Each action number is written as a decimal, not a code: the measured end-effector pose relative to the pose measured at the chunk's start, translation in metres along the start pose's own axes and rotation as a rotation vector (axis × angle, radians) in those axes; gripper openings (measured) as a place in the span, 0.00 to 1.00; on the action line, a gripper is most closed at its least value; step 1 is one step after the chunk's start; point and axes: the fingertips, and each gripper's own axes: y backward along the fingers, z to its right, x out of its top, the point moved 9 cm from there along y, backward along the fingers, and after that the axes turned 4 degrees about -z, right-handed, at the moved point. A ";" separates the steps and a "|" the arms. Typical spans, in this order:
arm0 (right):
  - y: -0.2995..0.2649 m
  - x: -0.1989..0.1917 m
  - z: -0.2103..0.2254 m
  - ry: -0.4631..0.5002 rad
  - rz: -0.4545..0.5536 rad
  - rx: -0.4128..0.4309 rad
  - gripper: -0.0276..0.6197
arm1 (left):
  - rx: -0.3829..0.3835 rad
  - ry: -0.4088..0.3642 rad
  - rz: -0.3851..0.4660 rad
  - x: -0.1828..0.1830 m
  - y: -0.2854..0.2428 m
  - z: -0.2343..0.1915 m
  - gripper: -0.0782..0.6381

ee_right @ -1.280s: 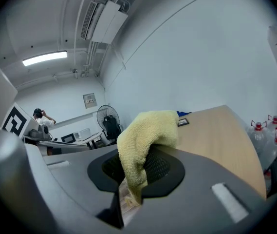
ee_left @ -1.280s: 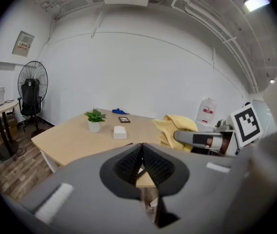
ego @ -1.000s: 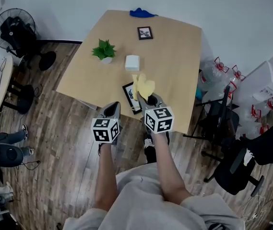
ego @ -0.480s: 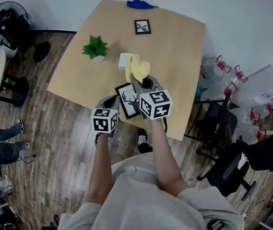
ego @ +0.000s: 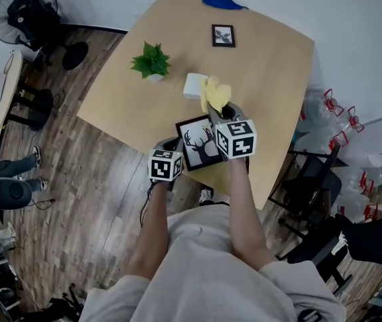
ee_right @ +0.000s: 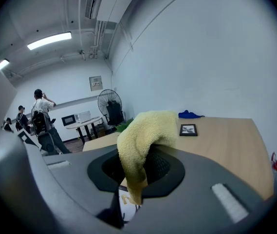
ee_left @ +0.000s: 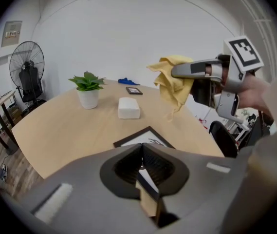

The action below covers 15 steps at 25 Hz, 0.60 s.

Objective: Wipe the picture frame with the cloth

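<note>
A black picture frame (ego: 201,146) with a deer drawing is held over the table's near edge. My left gripper (ego: 176,143) is shut on its near left edge. In the left gripper view the frame (ee_left: 147,138) runs forward out of the shut jaws of the left gripper (ee_left: 142,162). My right gripper (ego: 219,110) is shut on a yellow cloth (ego: 216,95), which bunches just beyond the frame's far corner. The right gripper view shows the cloth (ee_right: 140,140) draped out of the right gripper (ee_right: 137,165), with a strip of the frame below it.
On the wooden table (ego: 264,79) stand a potted plant (ego: 152,62), a white box (ego: 194,86), a small second frame (ego: 223,35) and a blue cloth (ego: 223,2). A fan (ego: 26,12) stands at the left, black chairs (ego: 318,180) at the right. People (ee_right: 41,111) stand far off.
The deer frame, which lay at the table's near edge, is now lifted and tilted in my left gripper. The right gripper with the cloth has stayed close above it.
</note>
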 end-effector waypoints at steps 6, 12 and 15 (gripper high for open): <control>-0.024 -0.014 0.016 0.119 -0.101 0.065 0.12 | 0.000 0.008 -0.084 -0.015 -0.018 -0.009 0.18; -0.058 -0.031 -0.001 0.391 -0.228 0.360 0.12 | -0.030 -0.012 -0.162 -0.030 -0.031 -0.011 0.18; -0.077 -0.046 -0.016 0.543 -0.322 0.568 0.12 | -0.048 -0.048 -0.192 -0.035 -0.035 -0.005 0.18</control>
